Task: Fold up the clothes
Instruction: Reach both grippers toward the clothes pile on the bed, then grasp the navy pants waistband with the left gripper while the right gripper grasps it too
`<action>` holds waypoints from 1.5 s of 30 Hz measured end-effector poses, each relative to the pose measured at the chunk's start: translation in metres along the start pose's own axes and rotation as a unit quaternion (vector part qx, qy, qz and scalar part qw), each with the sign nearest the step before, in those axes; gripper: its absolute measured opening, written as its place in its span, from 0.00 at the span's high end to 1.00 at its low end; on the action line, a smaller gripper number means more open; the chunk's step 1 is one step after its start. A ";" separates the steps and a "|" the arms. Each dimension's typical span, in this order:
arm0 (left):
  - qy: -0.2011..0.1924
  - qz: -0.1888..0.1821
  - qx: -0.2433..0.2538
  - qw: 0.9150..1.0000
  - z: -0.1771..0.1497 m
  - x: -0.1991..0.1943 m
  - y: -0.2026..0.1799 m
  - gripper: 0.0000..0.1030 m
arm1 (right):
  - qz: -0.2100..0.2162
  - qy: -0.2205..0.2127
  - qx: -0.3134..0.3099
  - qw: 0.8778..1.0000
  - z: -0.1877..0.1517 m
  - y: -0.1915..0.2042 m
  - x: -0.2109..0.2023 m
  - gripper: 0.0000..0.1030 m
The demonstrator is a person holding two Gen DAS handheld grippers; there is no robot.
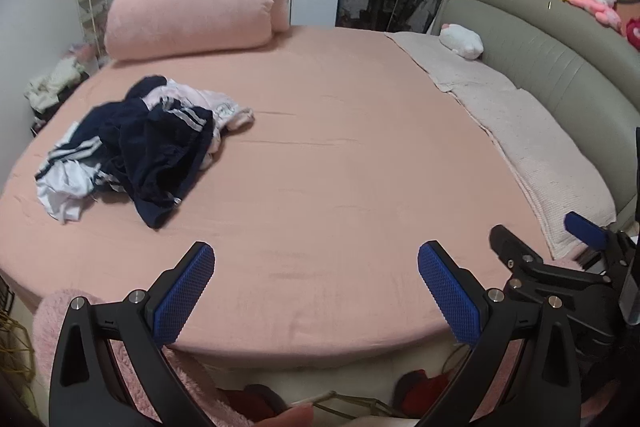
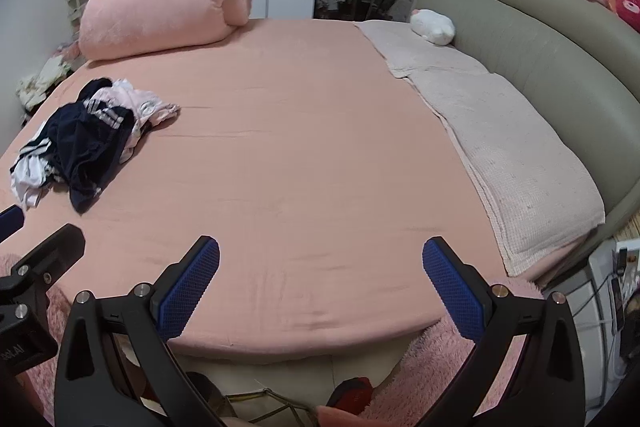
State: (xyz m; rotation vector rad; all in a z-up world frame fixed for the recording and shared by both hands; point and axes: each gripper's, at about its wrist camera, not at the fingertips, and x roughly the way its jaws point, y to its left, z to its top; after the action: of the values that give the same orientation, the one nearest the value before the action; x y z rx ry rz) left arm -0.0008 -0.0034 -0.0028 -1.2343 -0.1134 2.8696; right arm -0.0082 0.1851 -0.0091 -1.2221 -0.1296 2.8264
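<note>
Ahead of your left gripper (image 1: 316, 291), jaws spread wide and holding nothing, lies bare pink sheet (image 1: 340, 155). Clothes pile (image 1: 132, 143), navy with white stripes plus white and pale pink pieces, sits crumpled on the bed well ahead and left of those jaws, touching neither finger. Your right gripper (image 2: 320, 287) also stands wide apart, empty, over the near bed edge; the pile is far ahead-left of it too. Rolled pink blanket (image 1: 196, 7) lies beyond the pile. Grey headboard (image 2: 540, 43) curves to the right of both jaws, pillows (image 2: 512, 147) along it.
</note>
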 end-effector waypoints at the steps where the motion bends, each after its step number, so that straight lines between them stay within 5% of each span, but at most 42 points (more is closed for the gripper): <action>1: 0.005 -0.005 -0.010 1.000 -0.001 0.003 0.004 0.00 | 0.008 0.001 -0.005 1.000 0.001 0.002 0.001 0.00; 8: 0.043 -0.039 -0.079 0.995 -0.011 0.021 0.032 0.00 | 0.072 0.017 -0.039 0.997 0.004 0.020 0.016 0.00; 11: 0.040 -0.023 -0.133 0.990 -0.025 0.021 0.061 0.00 | 0.109 0.030 -0.052 0.992 -0.002 0.035 0.026 0.01; 13: 0.049 -0.035 -0.162 0.985 -0.026 0.022 0.078 0.00 | 0.125 0.040 -0.065 0.989 -0.001 0.049 0.033 0.14; 15: 0.047 -0.068 -0.194 0.978 -0.026 0.026 0.101 0.00 | 0.141 0.050 -0.078 0.986 0.000 0.064 0.041 0.46; 16: 0.044 -0.085 -0.211 0.973 -0.025 0.028 0.113 0.00 | 0.147 0.052 -0.085 0.984 0.001 0.072 0.044 0.48; 18: 0.049 -0.097 -0.250 0.962 -0.017 0.038 0.143 0.01 | 0.142 0.031 -0.105 0.984 0.014 0.092 0.046 0.48; 19: 0.050 -0.072 -0.252 0.964 -0.010 0.046 0.155 0.03 | 0.142 0.021 -0.114 0.983 0.020 0.102 0.047 0.46; 23: 0.062 0.001 -0.257 0.964 0.009 0.079 0.191 0.46 | 0.175 0.010 -0.135 0.975 0.049 0.136 0.062 0.30; 31: 0.081 0.067 -0.251 0.962 0.018 0.135 0.228 0.46 | 0.223 0.048 -0.143 0.963 0.074 0.199 0.116 0.29; 38: 0.092 0.064 -0.257 0.960 0.019 0.194 0.252 0.44 | 0.247 0.079 -0.157 0.953 0.087 0.267 0.187 0.31; 41: 0.102 0.044 -0.256 0.960 0.018 0.214 0.252 0.26 | 0.249 0.091 -0.135 0.955 0.101 0.283 0.219 0.30; 45: 0.106 0.028 -0.249 0.962 0.023 0.230 0.251 0.26 | 0.263 0.118 -0.139 0.948 0.108 0.312 0.254 0.29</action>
State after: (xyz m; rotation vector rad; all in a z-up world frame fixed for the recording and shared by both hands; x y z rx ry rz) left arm -0.1716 -0.2452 -0.1720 -1.6286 -0.8530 2.8223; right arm -0.2674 -0.1088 -0.1512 -1.9004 -0.2255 3.1346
